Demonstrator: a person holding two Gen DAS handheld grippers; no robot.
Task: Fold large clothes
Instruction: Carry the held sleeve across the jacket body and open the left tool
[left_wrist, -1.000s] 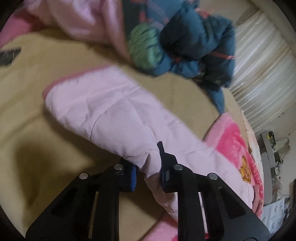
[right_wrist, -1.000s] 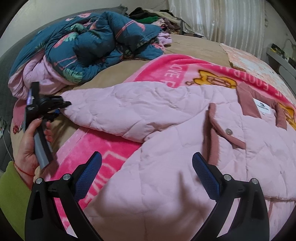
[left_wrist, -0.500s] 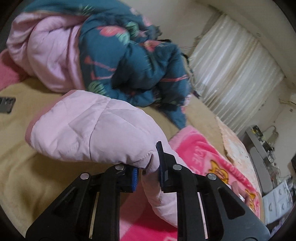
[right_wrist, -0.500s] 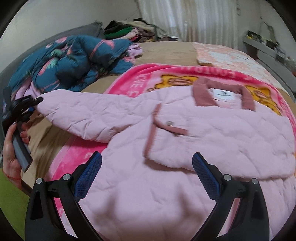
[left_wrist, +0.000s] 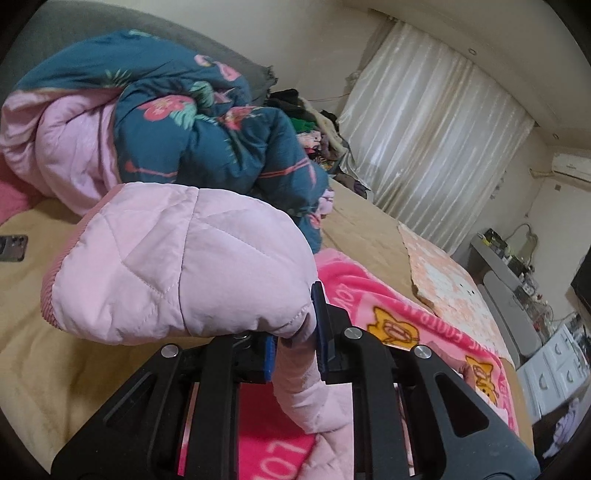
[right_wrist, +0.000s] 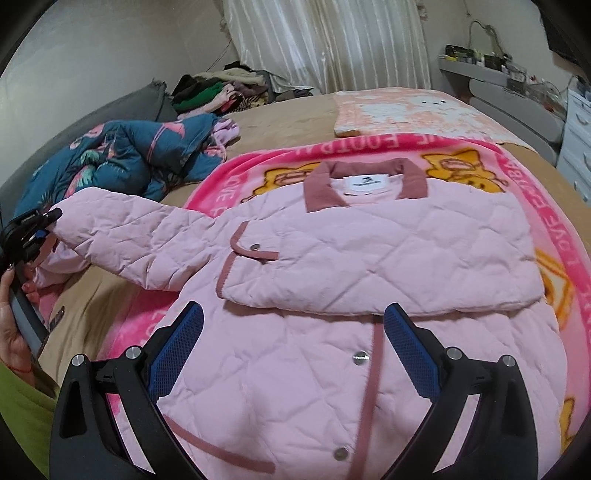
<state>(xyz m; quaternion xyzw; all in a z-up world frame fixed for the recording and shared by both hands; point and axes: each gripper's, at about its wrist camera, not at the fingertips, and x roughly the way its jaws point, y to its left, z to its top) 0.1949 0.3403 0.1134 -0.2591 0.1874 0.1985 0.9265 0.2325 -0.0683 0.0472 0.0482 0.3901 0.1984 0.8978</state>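
Observation:
A pink quilted jacket (right_wrist: 332, 288) with a dusty-rose collar lies front-up on a bright pink blanket (right_wrist: 524, 192) on the bed. Its right sleeve is folded across the chest. My left gripper (left_wrist: 293, 341) is shut on the jacket's left sleeve (left_wrist: 177, 258) near the cuff and holds it lifted above the bed. In the right wrist view that gripper (right_wrist: 33, 232) shows at the far left, with the sleeve (right_wrist: 133, 236) stretched out from the body. My right gripper (right_wrist: 291, 354) is open and empty, hovering over the jacket's lower front.
A crumpled teal floral duvet (left_wrist: 207, 122) with pink lining lies at the head of the bed (right_wrist: 140, 155). A pile of clothes (right_wrist: 218, 92) sits behind it. A peach patterned cloth (right_wrist: 406, 110) lies beyond the blanket. A phone (left_wrist: 13, 247) rests on the tan sheet. Drawers (right_wrist: 576, 133) stand right.
My left gripper has lifted the sleeve off the bed and tilted upward. My right gripper has swung right and now faces the jacket's collar and chest squarely.

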